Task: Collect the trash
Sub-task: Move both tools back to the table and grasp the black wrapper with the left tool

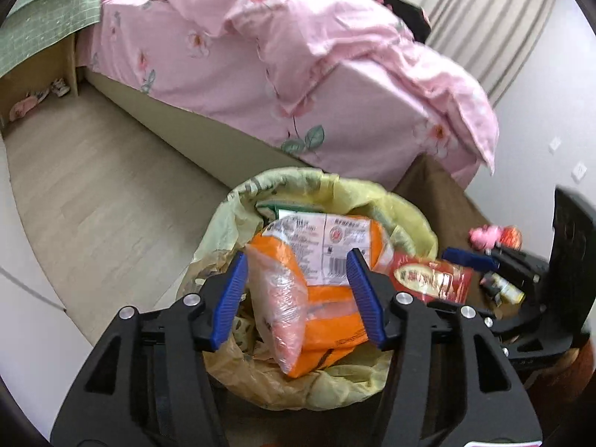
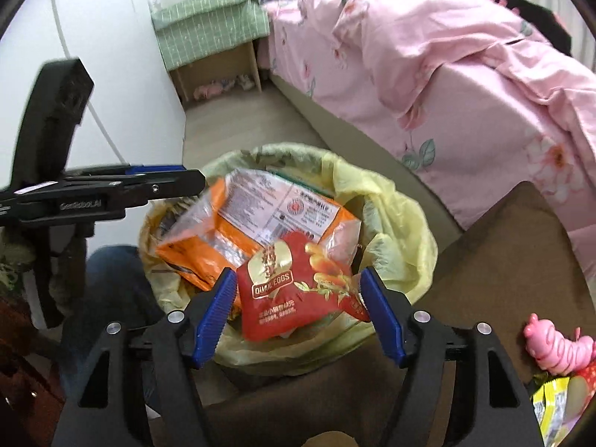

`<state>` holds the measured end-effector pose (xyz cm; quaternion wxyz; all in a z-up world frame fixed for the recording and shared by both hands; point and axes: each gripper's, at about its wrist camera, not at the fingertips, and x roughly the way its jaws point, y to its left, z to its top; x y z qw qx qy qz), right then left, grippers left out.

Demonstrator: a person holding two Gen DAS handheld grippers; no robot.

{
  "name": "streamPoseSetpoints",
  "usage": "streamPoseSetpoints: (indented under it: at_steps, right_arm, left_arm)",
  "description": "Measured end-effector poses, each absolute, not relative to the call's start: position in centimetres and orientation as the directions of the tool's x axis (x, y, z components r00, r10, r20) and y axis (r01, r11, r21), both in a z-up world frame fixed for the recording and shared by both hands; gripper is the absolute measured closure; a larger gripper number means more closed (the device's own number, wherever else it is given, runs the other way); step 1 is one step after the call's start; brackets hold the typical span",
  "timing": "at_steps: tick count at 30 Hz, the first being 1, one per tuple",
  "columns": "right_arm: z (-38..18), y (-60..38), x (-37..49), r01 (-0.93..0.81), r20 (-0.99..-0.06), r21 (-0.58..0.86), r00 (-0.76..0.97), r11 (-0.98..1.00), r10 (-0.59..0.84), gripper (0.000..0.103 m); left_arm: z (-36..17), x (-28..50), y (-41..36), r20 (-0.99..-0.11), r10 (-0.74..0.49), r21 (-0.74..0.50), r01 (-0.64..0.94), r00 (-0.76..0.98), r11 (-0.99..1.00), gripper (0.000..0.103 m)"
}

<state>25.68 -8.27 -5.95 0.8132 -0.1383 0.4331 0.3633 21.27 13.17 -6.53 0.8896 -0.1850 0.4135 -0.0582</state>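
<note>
The left gripper point(image 1: 298, 298) is held open over the orange packet point(image 1: 316, 294) in the lined bin point(image 1: 223, 223). The right gripper point(image 2: 300, 309) is spread around a red packet point(image 2: 294, 294); contact cannot be told.

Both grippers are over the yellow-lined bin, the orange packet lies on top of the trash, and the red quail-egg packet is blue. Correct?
Not quite. The quail-egg packet is red, not blue, as the right wrist view shows. The rest stands: the left gripper and right gripper are over the yellow-lined bin, with the orange packet on top.

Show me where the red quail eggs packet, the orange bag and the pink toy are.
red quail eggs packet point(image 2: 294, 298), right wrist view, printed front.
orange bag point(image 1: 320, 298), left wrist view, lower middle.
pink toy point(image 2: 555, 346), right wrist view, body.
</note>
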Motion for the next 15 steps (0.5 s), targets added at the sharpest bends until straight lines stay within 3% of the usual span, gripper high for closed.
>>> streamPoseSetpoints:
  at_steps: [6, 15]
  right_arm:
    - [-3.8, -9.9, 24.7, -0.701, -0.716, 0.094, 0.446, 0.707, 0.537, 0.036]
    - [-1.5, -14.0, 23.4, -0.648, -0.718, 0.158, 0.444, 0.745, 0.537, 0.036]
  left_arm:
    - [-2.3, 19.2, 14.4, -0.625, -0.182, -0.369, -0.082, 0.759, 0.926, 0.051]
    - [-0.5, 17.5, 12.5, -0.617, -0.197, -0.341, -0.034, 0.762, 0.939, 0.05]
